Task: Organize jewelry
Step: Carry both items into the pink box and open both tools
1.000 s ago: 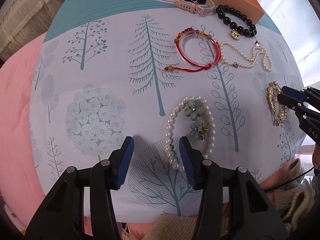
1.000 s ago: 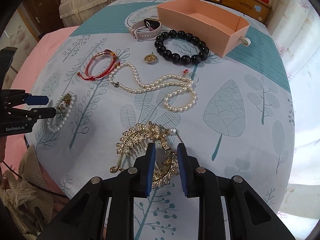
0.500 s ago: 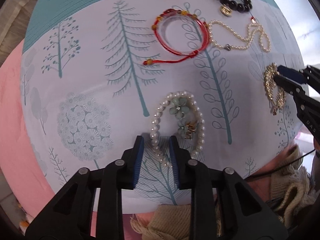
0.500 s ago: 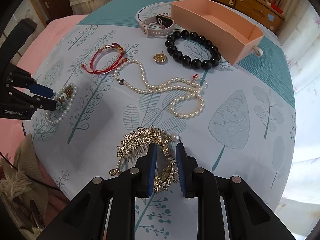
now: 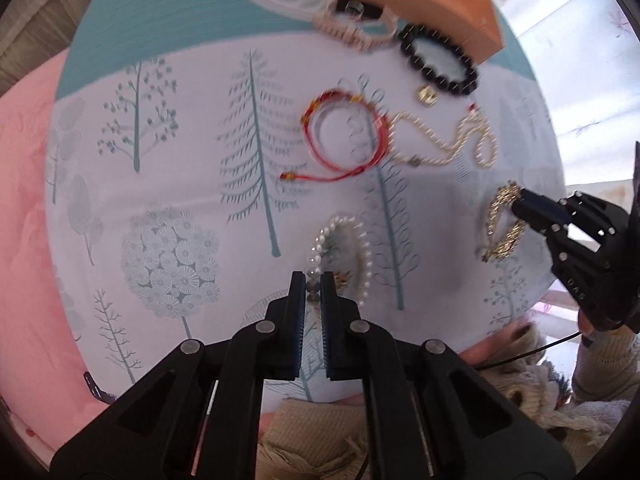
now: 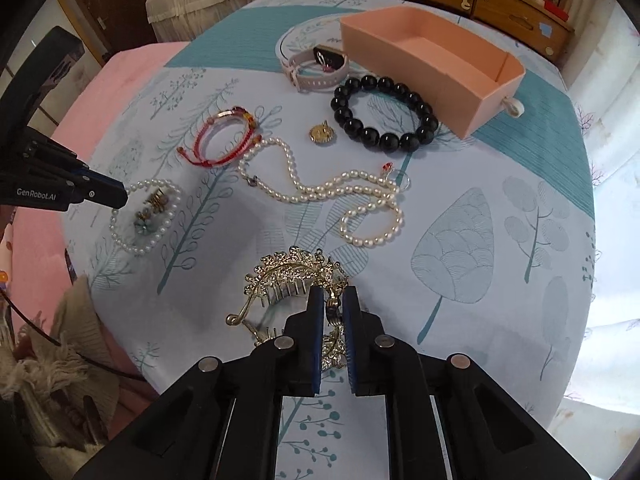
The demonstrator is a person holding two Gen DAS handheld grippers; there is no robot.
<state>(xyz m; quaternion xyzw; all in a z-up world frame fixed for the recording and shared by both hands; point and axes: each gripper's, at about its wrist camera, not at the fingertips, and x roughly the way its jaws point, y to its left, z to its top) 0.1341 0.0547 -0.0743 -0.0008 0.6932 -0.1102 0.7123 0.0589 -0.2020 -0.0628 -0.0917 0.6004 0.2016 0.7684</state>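
Tree-print tablecloth [image 6: 500, 184] covers the round table, bedroom dresser behind it. Left gripper [image 5: 314, 280] is pinched nearly closed on the near end of the pearl bracelet [image 5: 344, 248], whose oval runs straight away from the fingers. Right gripper [image 6: 333, 300] is clamped on the gold hair comb [image 6: 288, 280], which lies crosswise, teeth pointing back toward it, pink tray [image 6: 432, 60] at the far edge.

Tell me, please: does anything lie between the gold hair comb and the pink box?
Yes. The right gripper holds the gold hair comb. Between it and the pink box lie the long pearl necklace and the black bead bracelet, so the comb should be carried above them.
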